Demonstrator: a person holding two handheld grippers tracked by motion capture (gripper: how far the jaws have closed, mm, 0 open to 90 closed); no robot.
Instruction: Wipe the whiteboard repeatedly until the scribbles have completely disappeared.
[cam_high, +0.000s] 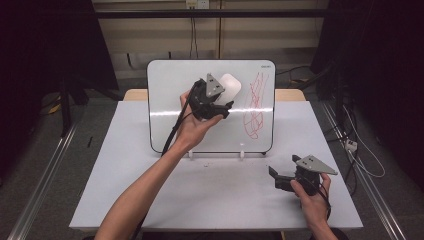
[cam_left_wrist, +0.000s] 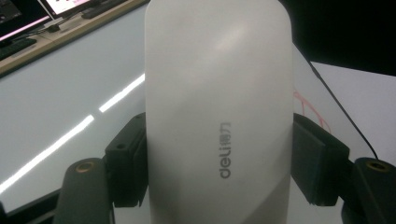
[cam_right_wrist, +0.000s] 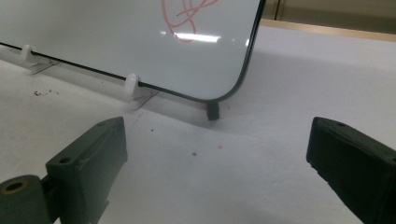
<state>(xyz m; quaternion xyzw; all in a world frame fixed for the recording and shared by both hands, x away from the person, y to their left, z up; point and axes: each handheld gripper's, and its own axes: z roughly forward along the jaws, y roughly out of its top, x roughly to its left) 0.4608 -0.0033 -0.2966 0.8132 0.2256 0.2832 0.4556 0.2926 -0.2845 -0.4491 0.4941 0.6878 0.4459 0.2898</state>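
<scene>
1. Eraser (cam_high: 229, 86): white, rounded, clamped across its sides by the left gripper (cam_high: 220, 102), held up against the upright whiteboard (cam_high: 170, 100), just left of the red scribble (cam_high: 256, 102).
2. Seen close in the left gripper view: eraser (cam_left_wrist: 218, 112) upright between both jaws, pads pressed to either flank, grey lettering on its face.
3. Step in hand, by judgement: wiping the board, with the marks not yet reached; red scribble looks whole.
4. Next move, likely: slide the eraser rightward over the scribble, face kept flat on the board, grip kept firm, pressure kept light enough not to tip the board off its white clips (cam_right_wrist: 132, 85).
5. Right gripper (cam_high: 280, 177): low over the table (cam_high: 125, 190), well apart from the board's lower right corner, jaws spread wide, nothing between them.
6. Count: one eraser, one whiteboard, one patch of red scribble, two grippers, two white clips in the right gripper view.
</scene>
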